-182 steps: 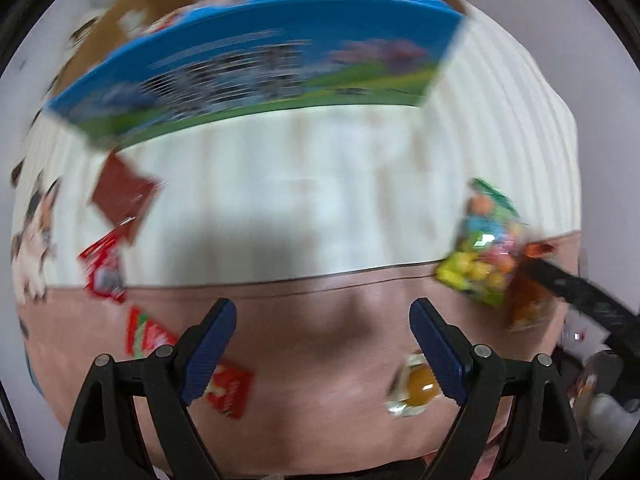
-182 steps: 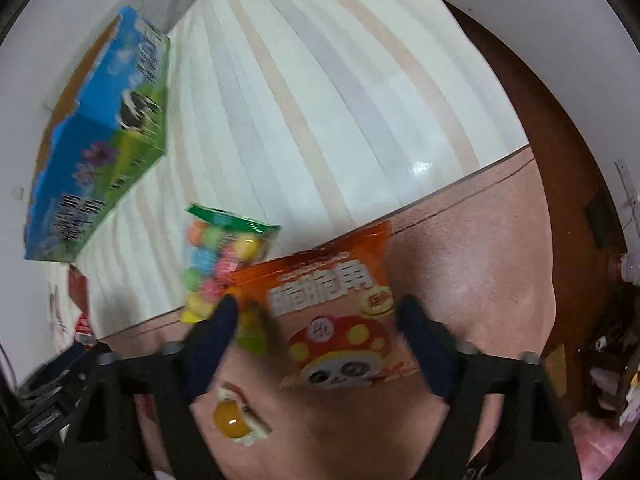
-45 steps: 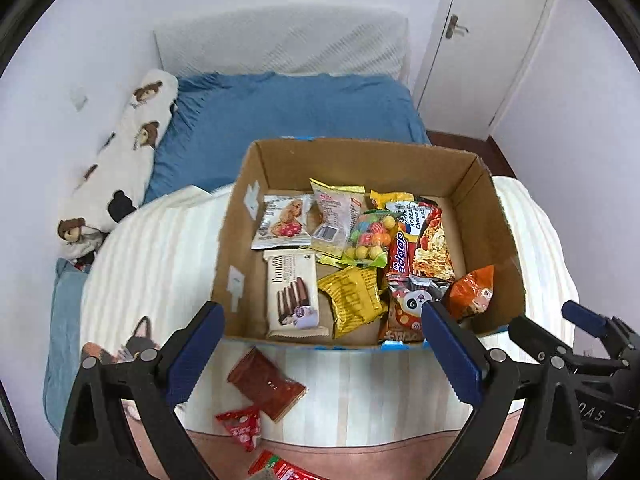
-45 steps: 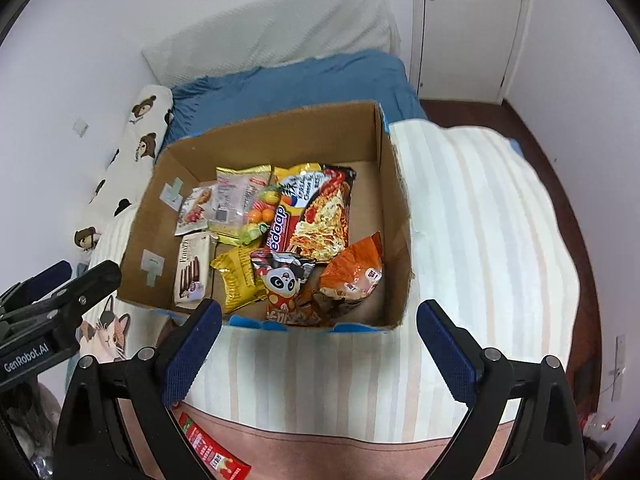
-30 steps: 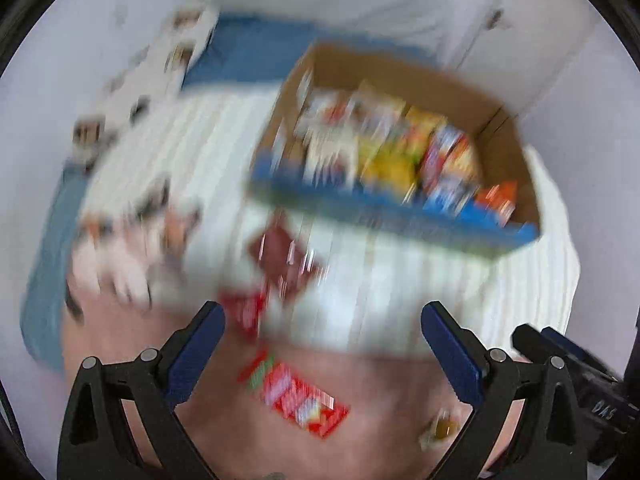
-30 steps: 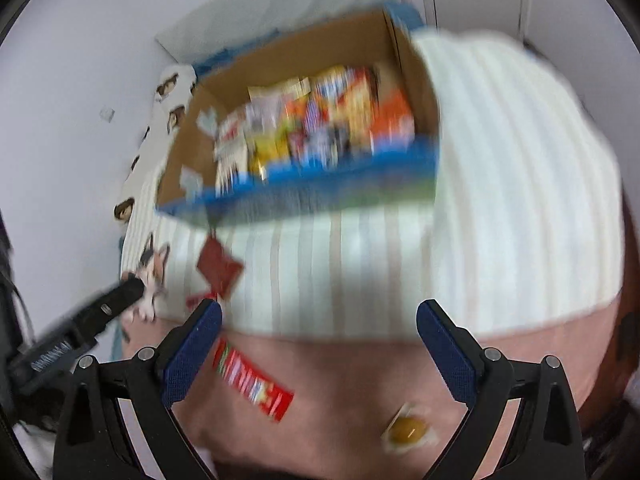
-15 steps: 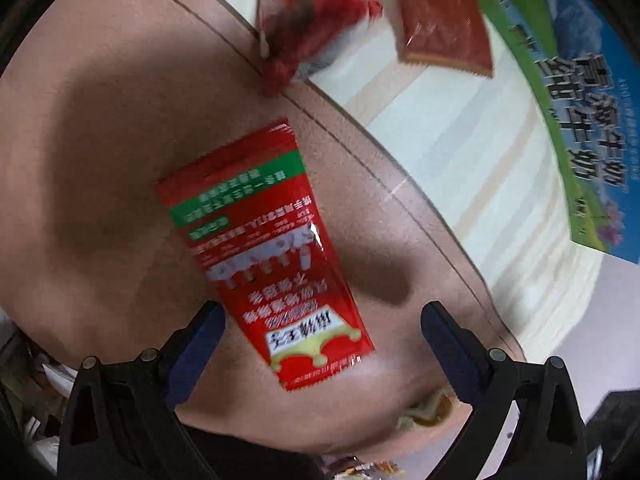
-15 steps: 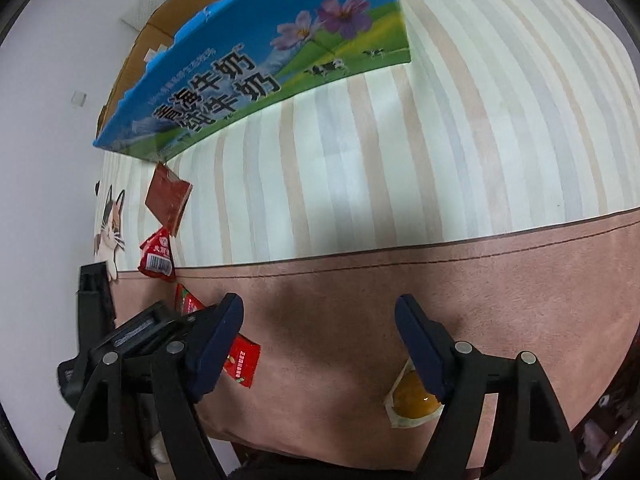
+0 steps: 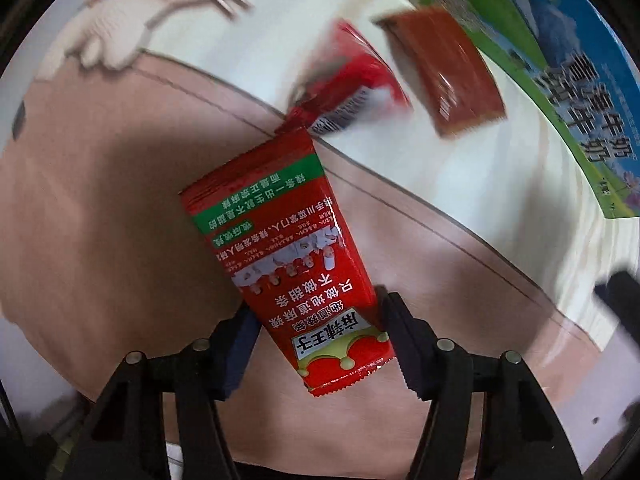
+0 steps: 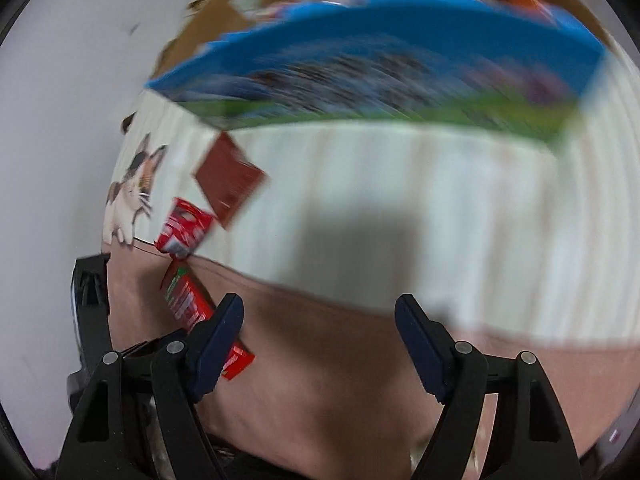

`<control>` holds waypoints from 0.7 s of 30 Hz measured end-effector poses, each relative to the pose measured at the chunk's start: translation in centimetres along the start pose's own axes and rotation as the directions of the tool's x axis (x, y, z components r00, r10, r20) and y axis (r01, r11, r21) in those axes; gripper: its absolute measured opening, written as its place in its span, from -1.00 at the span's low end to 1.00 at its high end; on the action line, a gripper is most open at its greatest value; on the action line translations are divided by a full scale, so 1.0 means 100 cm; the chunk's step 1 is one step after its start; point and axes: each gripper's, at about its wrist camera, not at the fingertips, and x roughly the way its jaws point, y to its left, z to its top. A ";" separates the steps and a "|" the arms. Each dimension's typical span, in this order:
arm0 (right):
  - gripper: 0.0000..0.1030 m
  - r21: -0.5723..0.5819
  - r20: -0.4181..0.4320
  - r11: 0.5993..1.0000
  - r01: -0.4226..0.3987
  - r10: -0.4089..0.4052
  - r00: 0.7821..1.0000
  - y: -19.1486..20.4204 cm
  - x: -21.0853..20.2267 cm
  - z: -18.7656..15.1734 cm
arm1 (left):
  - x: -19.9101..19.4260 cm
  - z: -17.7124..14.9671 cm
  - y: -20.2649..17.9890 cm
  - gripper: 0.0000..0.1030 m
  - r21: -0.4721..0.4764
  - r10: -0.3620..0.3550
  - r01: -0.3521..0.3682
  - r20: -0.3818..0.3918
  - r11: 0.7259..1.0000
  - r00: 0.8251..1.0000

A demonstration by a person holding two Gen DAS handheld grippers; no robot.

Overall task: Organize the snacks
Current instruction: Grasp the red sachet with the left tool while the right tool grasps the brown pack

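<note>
Since the frame half a second back, the left gripper (image 9: 316, 316) has drawn its jaws in on the long red sachet (image 9: 286, 248), which sat loose between wide-spread fingers before; the jaws are closing, both pads now against the packet's lower edges.

Left wrist view: the sachet lies on the pinkish-brown cover (image 9: 100, 208), its far corner just at the seam where the pale striped sheet (image 9: 460, 152) begins. Beyond the seam lie a small red packet (image 9: 348, 92), blurred, and a dark red flat pack (image 9: 444, 72) near the blue and green side of the cardboard box (image 9: 568, 72). A cat print (image 9: 132, 20) marks the cloth at upper left. A dark shape at the right edge is too blurred to name.

Right wrist view: the right gripper (image 10: 318, 336) stands half spread over bare pinkish-brown cover (image 10: 320, 368), nothing between its pads. This view alone shows the box's (image 10: 380, 64) open top with blurred snacks inside, a white wall (image 10: 72, 80) at left, and the left gripper's black frame (image 10: 92, 300) beside the sachet (image 10: 188, 304). Only the left view makes the sachet's print and the grip on it plain.
</note>
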 end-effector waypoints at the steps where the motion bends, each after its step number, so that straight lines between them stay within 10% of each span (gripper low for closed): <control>1: 0.57 -0.025 0.008 1.000 0.005 -0.005 1.000 0.010 0.004 0.010 | -0.004 0.003 0.004 0.16 0.002 0.017 -0.017 0.016 1.000 1.000; 16: 0.56 -0.352 0.072 0.920 0.175 -0.159 0.985 0.127 0.095 0.090 | -0.016 0.023 0.028 0.17 -0.075 0.021 -0.016 0.068 0.997 0.997; 21: 0.23 -0.417 0.073 0.879 0.231 -0.221 0.972 0.132 0.117 0.086 | -0.011 0.042 0.058 0.23 -0.111 -0.002 0.008 0.051 0.994 0.999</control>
